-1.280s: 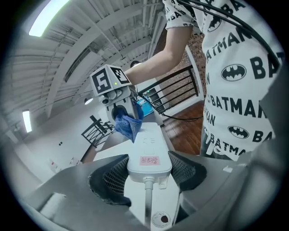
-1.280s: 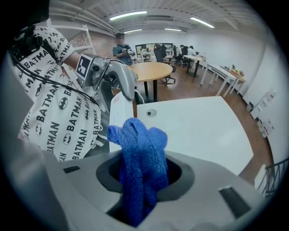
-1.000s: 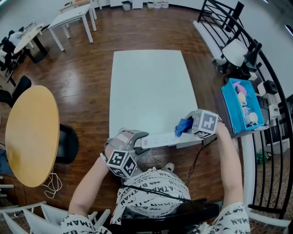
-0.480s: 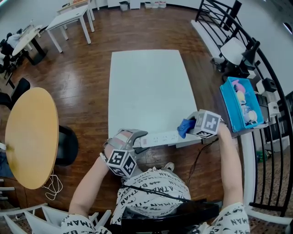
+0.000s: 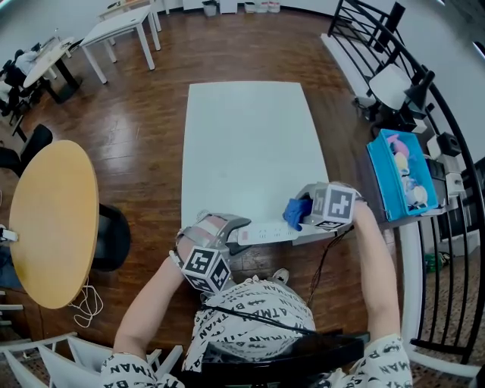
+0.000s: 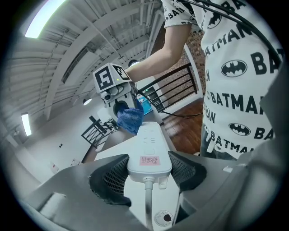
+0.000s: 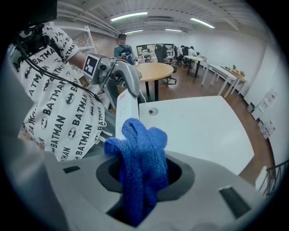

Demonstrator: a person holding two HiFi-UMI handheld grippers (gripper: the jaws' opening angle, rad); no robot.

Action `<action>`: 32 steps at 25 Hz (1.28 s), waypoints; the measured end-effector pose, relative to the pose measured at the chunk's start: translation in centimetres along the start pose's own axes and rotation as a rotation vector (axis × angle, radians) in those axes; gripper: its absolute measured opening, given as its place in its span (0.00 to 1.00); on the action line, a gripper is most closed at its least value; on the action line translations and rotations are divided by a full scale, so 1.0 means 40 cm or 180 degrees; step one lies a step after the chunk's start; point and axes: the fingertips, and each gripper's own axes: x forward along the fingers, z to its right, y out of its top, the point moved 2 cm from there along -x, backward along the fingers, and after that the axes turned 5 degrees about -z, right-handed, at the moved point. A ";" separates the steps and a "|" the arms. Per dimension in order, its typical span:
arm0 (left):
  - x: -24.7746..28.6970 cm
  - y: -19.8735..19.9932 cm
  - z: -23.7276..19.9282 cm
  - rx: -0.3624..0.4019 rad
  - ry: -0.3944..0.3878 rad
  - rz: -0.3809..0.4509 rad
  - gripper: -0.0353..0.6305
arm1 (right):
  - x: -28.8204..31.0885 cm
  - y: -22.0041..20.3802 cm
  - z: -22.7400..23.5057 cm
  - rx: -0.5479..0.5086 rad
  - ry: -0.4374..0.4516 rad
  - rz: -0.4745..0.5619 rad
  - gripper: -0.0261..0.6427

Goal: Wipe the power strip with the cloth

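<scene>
L fingers (image 6: pixel 108 173) clamp power strip (image 6: pixel 149 144), R fingers (image 7: pixel 183 173) pinch cloth (image 7: pixel 140 158), table (image 5: pixel 250 144) near edge, open top beyond

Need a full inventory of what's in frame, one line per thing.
power strip: one, white, over the table's near edge, cable end clamped in the left tool.
cloth: one, blue, bunched in the right tool, at the strip's other end.
table: one, white, centre.
round table: one, tan, left.
chair: one, black, beside the round table.
far tables: at least two, white, top left.
bin: one, blue, right, holding small items.
railing: one, black, right.
left tool: one, grey, shut on the power strip.
right tool: one, grey, shut on the cloth.
</scene>
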 end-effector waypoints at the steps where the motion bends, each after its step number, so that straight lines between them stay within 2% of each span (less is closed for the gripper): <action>1: 0.003 0.004 0.002 0.0020 -0.0008 0.0003 0.47 | 0.001 0.015 -0.006 -0.0051 0.0024 -0.0006 0.25; 7: 0.014 0.018 0.010 0.0082 -0.0054 0.0017 0.47 | 0.006 0.117 -0.032 -0.0378 0.0133 0.0099 0.25; 11: 0.021 0.027 0.010 0.0089 -0.0055 0.0035 0.47 | 0.000 0.187 -0.046 -0.0495 0.0198 0.0279 0.25; 18: 0.023 0.027 0.003 0.0031 -0.0012 0.0055 0.47 | 0.002 0.235 -0.038 -0.0617 0.0185 0.0392 0.25; 21: 0.024 0.027 0.003 0.0036 -0.0002 0.0051 0.47 | 0.005 0.220 -0.032 -0.0607 0.0190 0.0350 0.25; 24: 0.021 0.023 0.005 0.0019 0.0015 0.0061 0.47 | 0.011 0.177 -0.026 -0.0561 0.0168 0.0170 0.25; 32: -0.009 -0.009 -0.013 -0.0066 0.0110 0.0034 0.47 | -0.006 -0.007 0.021 -0.0196 0.0000 -0.0141 0.25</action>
